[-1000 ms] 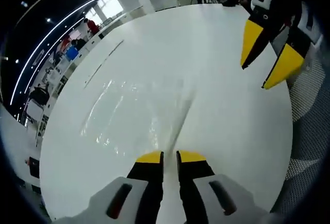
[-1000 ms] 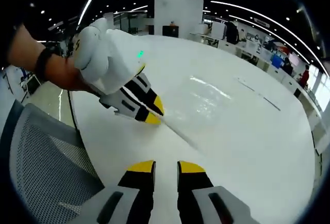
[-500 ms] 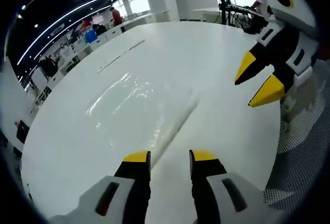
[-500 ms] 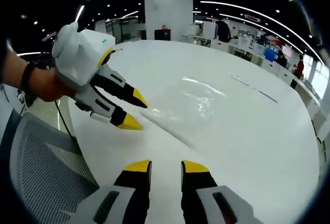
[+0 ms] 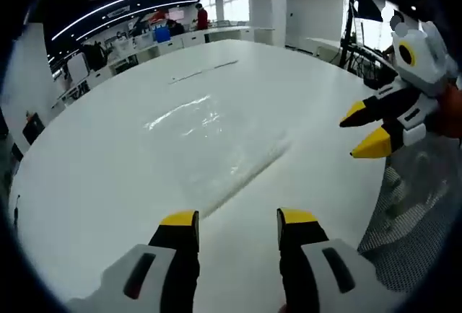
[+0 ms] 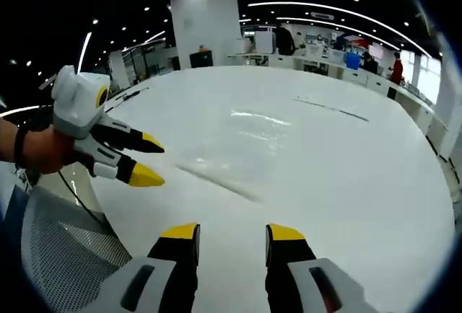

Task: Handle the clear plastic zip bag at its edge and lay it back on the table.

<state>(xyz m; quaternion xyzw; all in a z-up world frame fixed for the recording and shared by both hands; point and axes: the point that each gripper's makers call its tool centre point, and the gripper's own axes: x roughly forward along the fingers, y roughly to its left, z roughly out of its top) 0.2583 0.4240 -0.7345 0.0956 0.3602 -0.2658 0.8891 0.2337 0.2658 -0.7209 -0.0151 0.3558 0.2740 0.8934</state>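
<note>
While the zip bag (image 5: 216,143) lies flat on the table (image 5: 94,176), both grippers, left (image 5: 238,219) and right (image 6: 232,231), hang released beyond its near edge.

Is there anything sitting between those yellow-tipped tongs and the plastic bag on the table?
Nothing visible. The clear zip bag lies flat on the white table, with only bare tabletop between it and the left tongs and the right tongs, both open.

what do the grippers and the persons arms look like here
Both grippers match. The left gripper and the right gripper each have two black jaws with yellow tips on pale grey mounts with dark slots. Seen from the side, the body is white with a yellow-ringed dark disc. A dark wristband is worn above the left one.
</note>
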